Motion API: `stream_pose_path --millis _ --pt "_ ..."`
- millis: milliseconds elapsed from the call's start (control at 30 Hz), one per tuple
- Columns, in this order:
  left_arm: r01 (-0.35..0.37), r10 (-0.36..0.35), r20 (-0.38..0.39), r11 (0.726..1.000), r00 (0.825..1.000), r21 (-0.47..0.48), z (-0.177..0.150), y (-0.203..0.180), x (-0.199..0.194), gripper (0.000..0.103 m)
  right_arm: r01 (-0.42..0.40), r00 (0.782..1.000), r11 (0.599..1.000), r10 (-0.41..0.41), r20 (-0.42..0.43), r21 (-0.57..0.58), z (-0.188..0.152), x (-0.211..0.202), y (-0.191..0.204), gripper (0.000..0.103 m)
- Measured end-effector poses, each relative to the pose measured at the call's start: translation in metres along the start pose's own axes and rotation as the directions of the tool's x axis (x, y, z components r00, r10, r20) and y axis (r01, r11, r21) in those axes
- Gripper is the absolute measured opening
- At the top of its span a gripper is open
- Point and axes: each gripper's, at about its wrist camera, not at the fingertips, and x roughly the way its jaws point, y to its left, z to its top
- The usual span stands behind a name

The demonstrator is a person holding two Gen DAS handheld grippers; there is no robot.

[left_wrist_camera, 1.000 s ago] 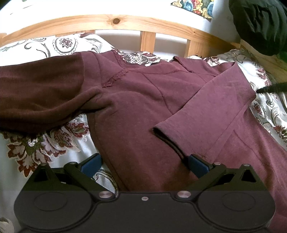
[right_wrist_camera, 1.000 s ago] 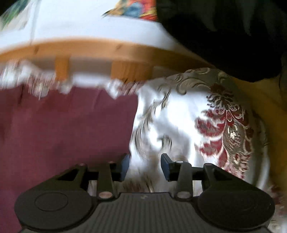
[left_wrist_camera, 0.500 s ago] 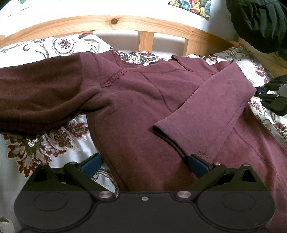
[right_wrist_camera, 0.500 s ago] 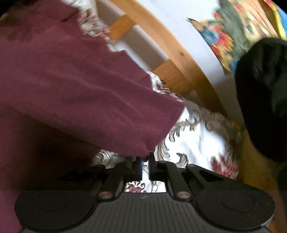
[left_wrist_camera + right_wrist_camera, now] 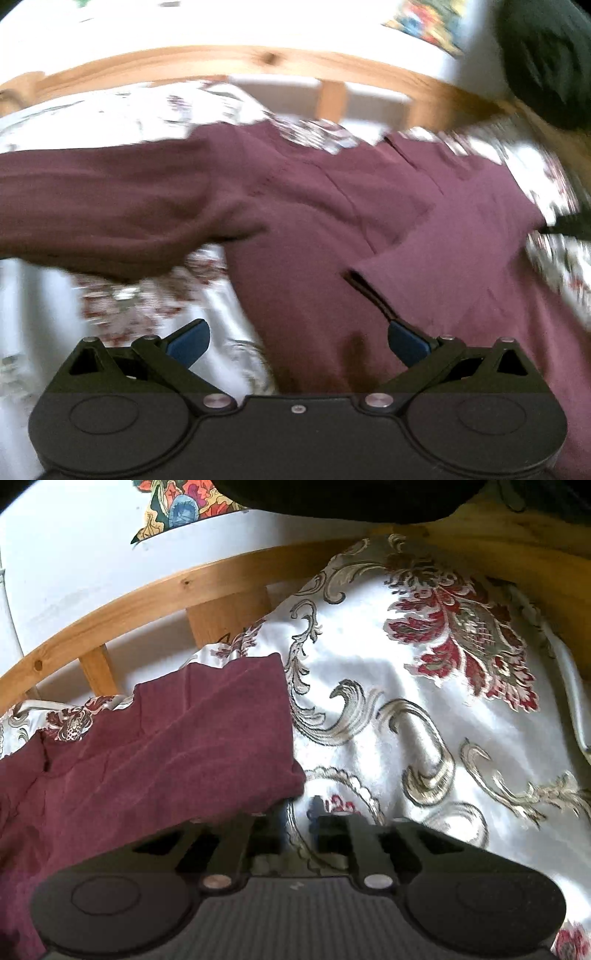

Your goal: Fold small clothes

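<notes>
A maroon long-sleeved top point(image 5: 314, 229) lies spread on a floral bedspread point(image 5: 122, 306). Its right sleeve point(image 5: 443, 251) is folded across the body, cuff toward me; the left sleeve point(image 5: 92, 210) stretches out to the left. My left gripper point(image 5: 297, 341) is open and empty, hovering over the top's lower body. In the right wrist view the folded shoulder edge of the top point(image 5: 184, 746) lies just left of my right gripper point(image 5: 299, 812), whose fingers stand slightly apart with no cloth between them. The right gripper also shows in the left wrist view point(image 5: 569, 225) at the right edge.
A wooden bed rail point(image 5: 258, 62) runs along the far side, with a white wall behind. A dark bundle point(image 5: 550, 55) sits at the far right corner. The bedspread point(image 5: 424, 701) extends to the right of the top.
My right gripper was shut on the sleeve fold half a second ago; it has let go and pulled back to the right. The left gripper has shifted, blurring its view.
</notes>
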Motion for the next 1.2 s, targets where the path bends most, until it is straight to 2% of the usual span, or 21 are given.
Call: stream_pose_path --millis 100,133,167,267,333,400,500,567,667,700,733,767,800,867,933,1000,1067,1167,1200 --pt "-0.074 0.079 0.027 0.986 0.997 -0.15 0.01 0.021 -0.029 0.102 0.003 1.0 1.0 -0.004 0.027 0.009 -0.012 -0.021 0.0 0.06" --pt "-0.116 0.125 0.033 0.973 0.992 -0.197 0.013 0.029 -0.04 0.102 -0.005 0.999 1.0 0.005 0.045 0.008 -0.017 -0.03 0.003 0.072" --pt "-0.17 0.185 0.043 0.955 0.982 -0.244 0.015 0.037 -0.054 0.102 -0.014 0.998 1.0 0.014 0.064 0.004 -0.023 -0.038 0.006 0.082" --pt "-0.277 0.322 0.079 0.897 0.944 -0.344 0.019 0.065 -0.09 0.102 -0.058 0.992 0.998 0.059 0.11 -0.018 -0.037 -0.061 0.018 0.097" --pt "-0.32 0.388 0.084 0.847 0.918 -0.424 0.019 0.089 -0.108 0.102 -0.1 0.985 0.994 0.105 0.136 -0.049 -0.044 -0.072 0.032 0.101" --pt "-0.34 0.444 0.075 0.774 0.893 -0.534 0.019 0.117 -0.121 0.102 -0.139 0.977 0.986 0.151 0.152 -0.091 -0.049 -0.08 0.047 0.103" --pt "-0.316 0.482 0.066 0.665 0.873 -0.677 0.018 0.157 -0.128 0.102 -0.203 0.962 0.962 0.23 0.143 -0.183 -0.05 -0.089 0.076 0.103" --pt "-0.291 0.509 0.089 0.617 0.856 -0.731 0.017 0.176 -0.125 0.102 -0.237 0.948 0.94 0.279 0.153 -0.245 -0.052 -0.097 0.091 0.103" --pt "-0.254 0.547 0.142 0.583 0.825 -0.772 0.024 0.193 -0.121 0.1 -0.268 0.928 0.91 0.332 0.168 -0.316 -0.056 -0.111 0.109 0.103" --pt "-0.247 0.557 0.151 0.573 0.817 -0.781 0.025 0.196 -0.121 0.096 -0.276 0.922 0.901 0.346 0.171 -0.335 -0.057 -0.115 0.113 0.103" --pt "-0.243 0.578 0.164 0.561 0.799 -0.792 0.026 0.197 -0.122 0.092 -0.284 0.918 0.892 0.359 0.171 -0.352 -0.058 -0.119 0.116 0.103" --pt "-0.246 0.608 0.179 0.548 0.773 -0.799 0.027 0.199 -0.122 0.075 -0.291 0.913 0.884 0.371 0.168 -0.366 -0.059 -0.123 0.117 0.103" --pt "-0.245 0.636 0.203 0.543 0.744 -0.804 0.026 0.199 -0.123 0.046 -0.297 0.91 0.876 0.381 0.166 -0.38 -0.061 -0.126 0.118 0.103" --pt "-0.225 0.649 0.235 0.544 0.724 -0.808 0.024 0.201 -0.127 0.004 -0.296 0.906 0.863 0.39 0.165 -0.41 -0.066 -0.132 0.116 0.103" --pt "-0.206 0.657 0.275 0.557 0.702 -0.805 0.026 0.199 -0.128 0.006 -0.286 0.907 0.854 0.387 0.164 -0.434 -0.07 -0.135 0.114 0.103" --pt "-0.181 0.656 0.363 0.61 0.662 -0.772 0.03 0.187 -0.136 0.005 -0.291 0.908 0.855 0.388 0.157 -0.43 -0.072 -0.136 0.109 0.103" --pt "-0.177 0.636 0.446 0.677 0.63 -0.715 0.04 0.171 -0.142 0.005 -0.296 0.909 0.861 0.387 0.156 -0.413 -0.073 -0.137 0.101 0.103" --pt "-0.136 0.538 0.593 0.798 0.6 -0.587 0.06 0.141 -0.155 0.005 -0.297 0.911 0.872 0.38 0.157 -0.389 -0.072 -0.137 0.091 0.103" --pt "-0.123 0.502 0.633 0.83 0.589 -0.544 0.067 0.13 -0.158 0.005 -0.296 0.912 0.875 0.378 0.159 -0.383 -0.071 -0.137 0.088 0.103"
